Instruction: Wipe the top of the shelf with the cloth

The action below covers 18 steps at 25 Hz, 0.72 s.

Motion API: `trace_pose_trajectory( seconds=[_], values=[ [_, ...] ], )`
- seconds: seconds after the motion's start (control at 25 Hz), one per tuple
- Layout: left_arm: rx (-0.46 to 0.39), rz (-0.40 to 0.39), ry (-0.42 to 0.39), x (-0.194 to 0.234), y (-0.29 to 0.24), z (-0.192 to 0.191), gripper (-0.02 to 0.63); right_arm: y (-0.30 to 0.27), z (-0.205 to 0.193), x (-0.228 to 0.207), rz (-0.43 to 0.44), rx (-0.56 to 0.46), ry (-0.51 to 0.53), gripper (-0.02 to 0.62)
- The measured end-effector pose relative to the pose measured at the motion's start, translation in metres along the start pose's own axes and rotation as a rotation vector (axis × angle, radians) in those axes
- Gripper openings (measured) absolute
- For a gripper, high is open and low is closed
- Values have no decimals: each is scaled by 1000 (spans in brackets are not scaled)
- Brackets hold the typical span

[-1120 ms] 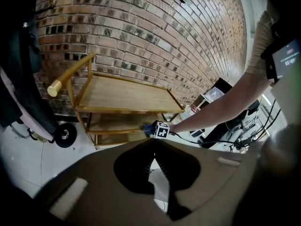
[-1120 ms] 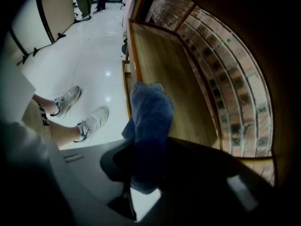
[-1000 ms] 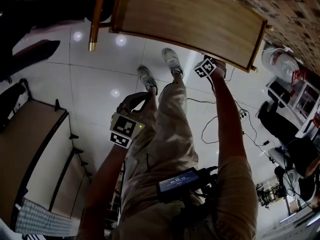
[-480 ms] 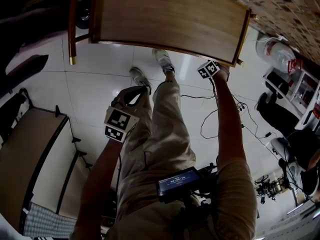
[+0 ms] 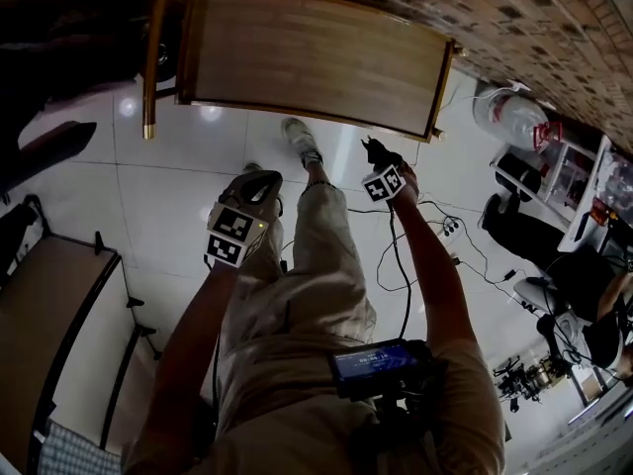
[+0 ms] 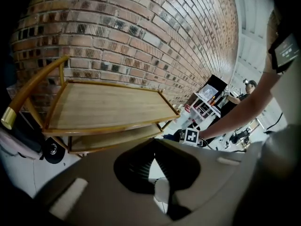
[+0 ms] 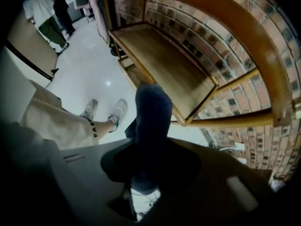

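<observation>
Wooden shelf (image 5: pixel 307 57) ahead; cloth (image 7: pixel 151 121) clamped in right gripper (image 5: pixel 376 161); left gripper (image 6: pixel 153 147) closed, empty.

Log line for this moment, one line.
right gripper: shut on cloth | left gripper: shut, empty | cloth: short of shelf | shelf top: bare

No legible text, device screen (image 5: pixel 381 361) print unreadable
</observation>
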<state>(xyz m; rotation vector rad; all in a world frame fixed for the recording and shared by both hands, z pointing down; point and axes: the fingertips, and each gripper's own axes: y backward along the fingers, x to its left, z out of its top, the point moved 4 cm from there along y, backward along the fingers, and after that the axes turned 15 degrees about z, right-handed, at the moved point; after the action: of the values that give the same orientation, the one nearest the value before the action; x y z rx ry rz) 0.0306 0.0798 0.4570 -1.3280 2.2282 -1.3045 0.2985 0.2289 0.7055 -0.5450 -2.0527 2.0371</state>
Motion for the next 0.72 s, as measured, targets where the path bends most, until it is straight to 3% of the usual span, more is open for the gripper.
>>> trace_pose_trajectory(
  seconds=[0.2,0.32,0.52,0.72],
  values=[
    [-2,-25,-75,8,9,-20,3,19,31,46,29,-111,-47,101],
    [-12,0,-65,23,18,-45,3,15,58,68,23,-155,-27,101],
    [-36,85,34,63,-3,-94,3,-14,132,100,65,-224,120,101],
    [-80,163,134,112,-80,-145,3,-87,196,114,85,-242,335,101]
  ],
)
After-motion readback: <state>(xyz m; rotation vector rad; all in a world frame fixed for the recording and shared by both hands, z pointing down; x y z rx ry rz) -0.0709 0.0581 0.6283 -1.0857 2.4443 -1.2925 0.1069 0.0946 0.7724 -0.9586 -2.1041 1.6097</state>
